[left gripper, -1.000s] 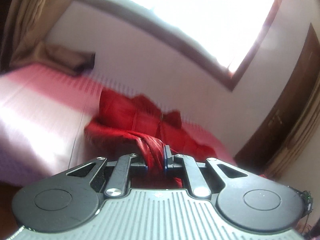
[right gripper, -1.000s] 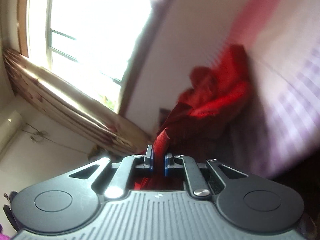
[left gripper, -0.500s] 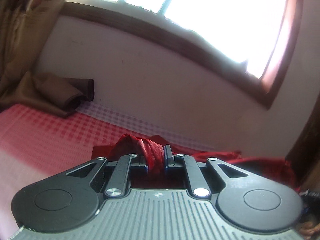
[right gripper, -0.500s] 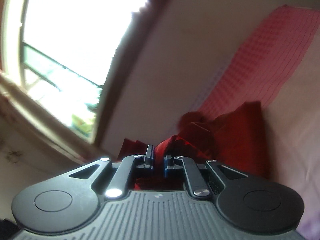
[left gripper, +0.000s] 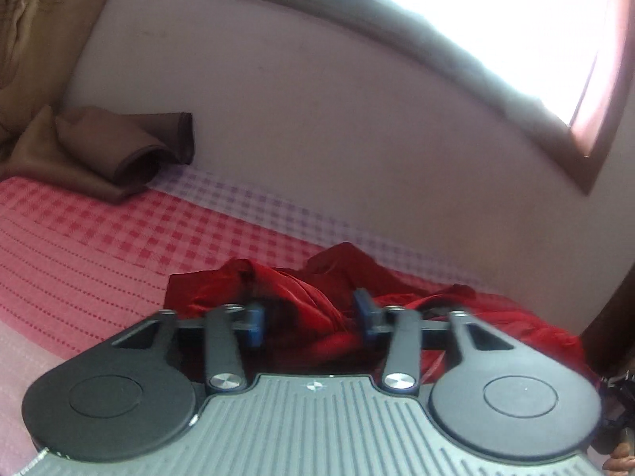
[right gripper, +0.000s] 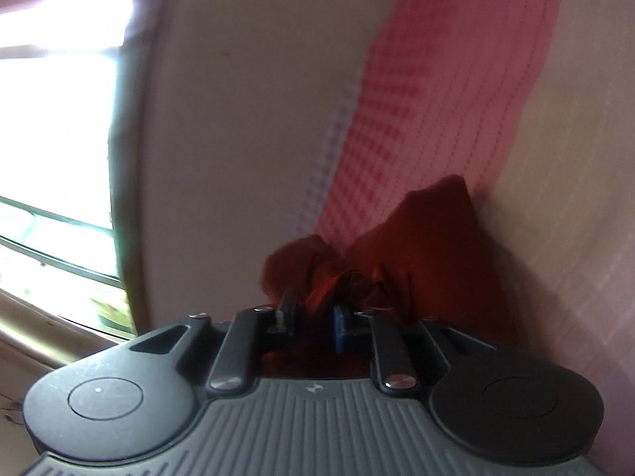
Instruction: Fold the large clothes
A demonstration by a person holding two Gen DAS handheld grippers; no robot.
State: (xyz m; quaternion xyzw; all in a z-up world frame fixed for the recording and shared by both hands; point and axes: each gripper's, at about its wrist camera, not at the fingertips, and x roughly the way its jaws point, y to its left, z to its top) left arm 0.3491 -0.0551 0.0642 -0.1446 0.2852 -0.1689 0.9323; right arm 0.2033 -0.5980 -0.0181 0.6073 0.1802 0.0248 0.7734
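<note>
A shiny red garment (left gripper: 301,289) lies crumpled on the pink checked bed sheet (left gripper: 99,246), close to the wall. My left gripper (left gripper: 309,315) is open just above it, its blue pads spread wide with a fold of red cloth lying loose between them. In the right wrist view the same red garment (right gripper: 428,250) lies bunched on the sheet (right gripper: 416,91). My right gripper (right gripper: 313,317) is open too, jaws parted, with red cloth right in front of the tips.
A folded brown cloth (left gripper: 119,150) lies on the bed by the wall at the far left, under a brown curtain (left gripper: 35,27). A bright window (left gripper: 496,20) sits above the pale wall. A dark door frame (left gripper: 611,317) stands at the right.
Both grippers brought the garment down to the bed and opened, letting go of the red cloth they had pinched. The garment now rests on the sheet.
</note>
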